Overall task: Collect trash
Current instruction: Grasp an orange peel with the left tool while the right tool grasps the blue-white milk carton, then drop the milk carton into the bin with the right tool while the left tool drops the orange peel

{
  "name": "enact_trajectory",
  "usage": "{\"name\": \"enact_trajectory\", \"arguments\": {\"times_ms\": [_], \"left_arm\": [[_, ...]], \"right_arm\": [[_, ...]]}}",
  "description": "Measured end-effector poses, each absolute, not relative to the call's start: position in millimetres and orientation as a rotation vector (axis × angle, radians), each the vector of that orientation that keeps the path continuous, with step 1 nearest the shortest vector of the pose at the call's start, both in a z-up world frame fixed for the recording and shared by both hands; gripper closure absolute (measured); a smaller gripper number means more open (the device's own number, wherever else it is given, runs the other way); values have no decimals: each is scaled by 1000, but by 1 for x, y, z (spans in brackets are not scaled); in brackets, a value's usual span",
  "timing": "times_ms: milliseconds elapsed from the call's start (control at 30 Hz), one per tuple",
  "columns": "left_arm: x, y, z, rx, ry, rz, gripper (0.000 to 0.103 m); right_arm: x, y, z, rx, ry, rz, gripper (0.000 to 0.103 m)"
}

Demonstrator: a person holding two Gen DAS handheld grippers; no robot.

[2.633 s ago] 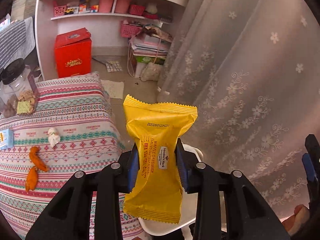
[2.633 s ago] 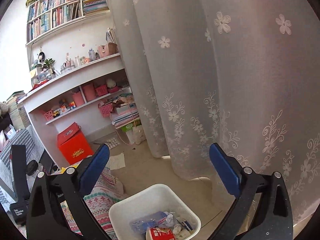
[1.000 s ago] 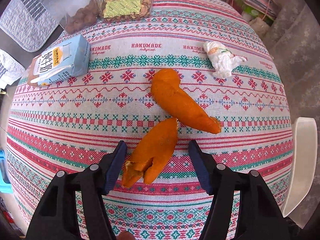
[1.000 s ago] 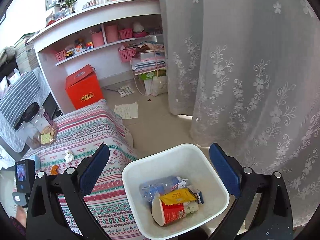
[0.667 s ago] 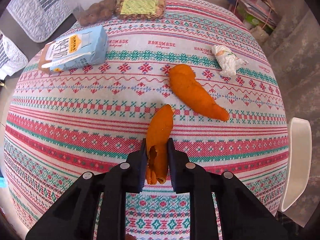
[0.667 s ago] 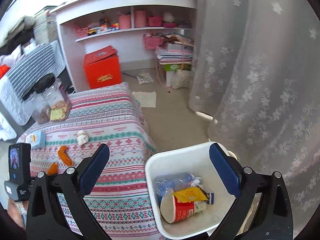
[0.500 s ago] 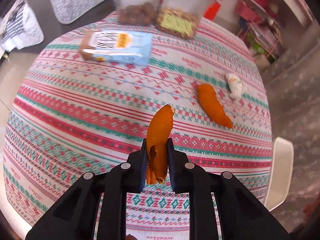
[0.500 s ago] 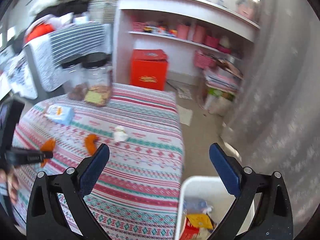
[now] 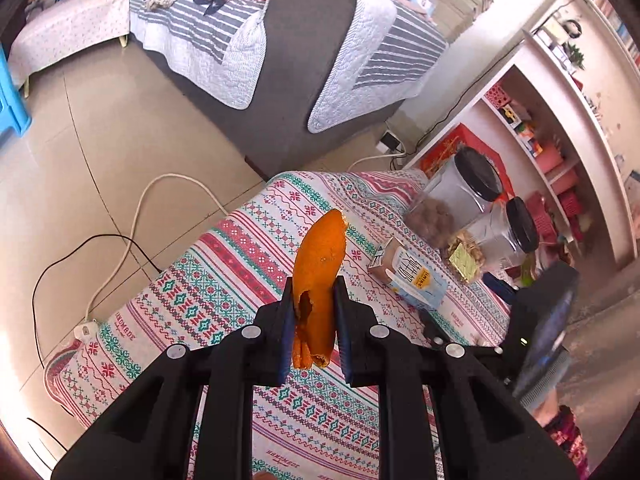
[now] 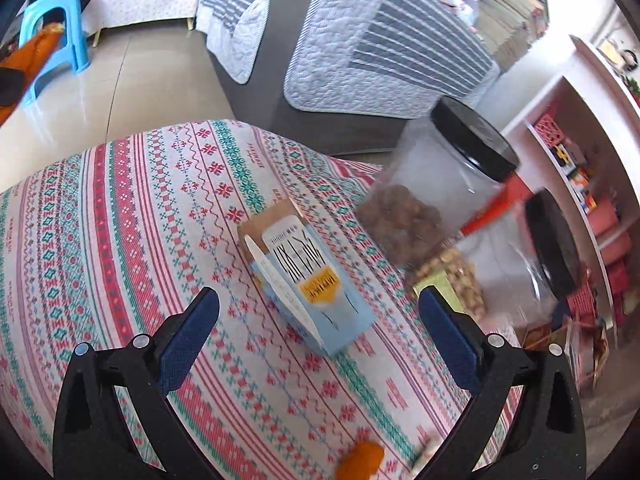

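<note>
My left gripper (image 9: 314,322) is shut on a long piece of orange peel (image 9: 318,276) and holds it upright, lifted above the patterned tablecloth (image 9: 224,280). My right gripper (image 10: 318,320) is open and empty, just above a light-blue drink carton (image 10: 308,276) that lies on its side on the cloth. The same carton shows in the left wrist view (image 9: 412,274). A second piece of orange peel (image 10: 360,462) lies on the cloth at the bottom of the right wrist view. The held peel and left gripper show at the far left edge there (image 10: 36,52).
Two clear jars with black lids (image 10: 440,196) (image 10: 516,256) stand behind the carton. A grey sofa with striped covers (image 9: 304,52) is beyond the table. A blue stool (image 10: 56,28), floor cables (image 9: 120,236) and white shelves (image 9: 560,100) surround it.
My left gripper closed on the orange peel and lifted it off the cloth, swinging to face the sofa. My right gripper swung from over the white bin to above the drink carton.
</note>
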State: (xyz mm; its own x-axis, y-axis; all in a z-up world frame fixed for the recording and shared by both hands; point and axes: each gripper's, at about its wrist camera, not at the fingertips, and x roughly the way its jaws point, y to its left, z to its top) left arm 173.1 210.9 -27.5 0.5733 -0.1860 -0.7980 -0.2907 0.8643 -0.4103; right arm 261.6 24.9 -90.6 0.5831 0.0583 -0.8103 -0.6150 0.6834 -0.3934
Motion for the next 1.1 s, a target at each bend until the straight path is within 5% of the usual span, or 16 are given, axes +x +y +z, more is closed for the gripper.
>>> {"name": "enact_trajectory", "arguments": {"times_ms": [200, 367, 1100], "left_arm": [[170, 212, -27, -546, 988, 16, 85], [167, 217, -30, -541, 1000, 9, 85], [155, 214, -13, -490, 955, 29, 85]], "right_arm": [[282, 58, -127, -848, 954, 472, 8], [294, 54, -132, -739, 1018, 493, 38], [210, -11, -26, -389, 843, 228, 40]]}}
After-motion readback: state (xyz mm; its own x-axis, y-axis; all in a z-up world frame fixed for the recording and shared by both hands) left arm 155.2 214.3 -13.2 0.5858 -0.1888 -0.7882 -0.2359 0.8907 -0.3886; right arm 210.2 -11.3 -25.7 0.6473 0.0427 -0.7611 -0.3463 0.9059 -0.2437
